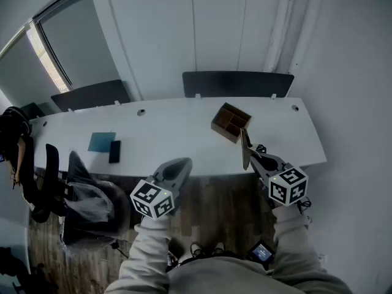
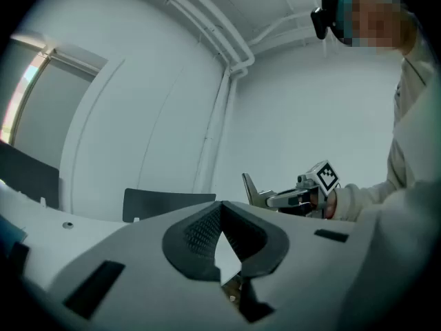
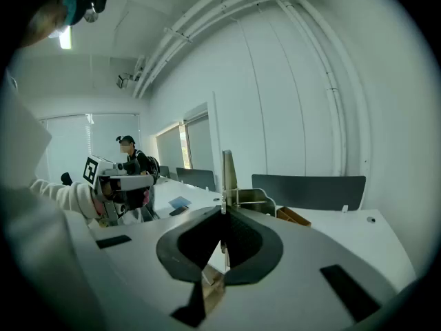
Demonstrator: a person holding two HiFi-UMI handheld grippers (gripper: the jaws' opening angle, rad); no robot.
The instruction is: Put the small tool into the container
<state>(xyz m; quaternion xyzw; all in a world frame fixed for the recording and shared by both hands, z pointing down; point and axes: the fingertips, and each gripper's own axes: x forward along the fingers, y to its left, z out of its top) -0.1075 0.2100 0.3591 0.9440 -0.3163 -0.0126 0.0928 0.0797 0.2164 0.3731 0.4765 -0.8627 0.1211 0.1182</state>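
Note:
My right gripper (image 1: 252, 157) is shut on the small tool (image 1: 244, 147), a thin flat metal blade that stands upright out of the jaws near the table's front edge. In the right gripper view the tool (image 3: 229, 174) rises from the closed jaws of that gripper (image 3: 223, 209). The container (image 1: 231, 121), a brown wooden box with compartments, sits on the white table (image 1: 171, 133) just beyond the tool; it shows as the box (image 3: 293, 216) to the right of the blade. My left gripper (image 1: 182, 163) hangs shut and empty in front of the table. Its own view shows its gripper (image 2: 220, 209) closed and the tool (image 2: 249, 189) off to the right.
A blue notebook (image 1: 101, 141) and a black phone (image 1: 114, 151) lie on the table's left part. Two dark chairs (image 1: 237, 82) (image 1: 92, 94) stand behind the table. A black office chair with a plastic bag (image 1: 86, 202) stands on the wooden floor at left. A person (image 3: 127, 147) stands far off.

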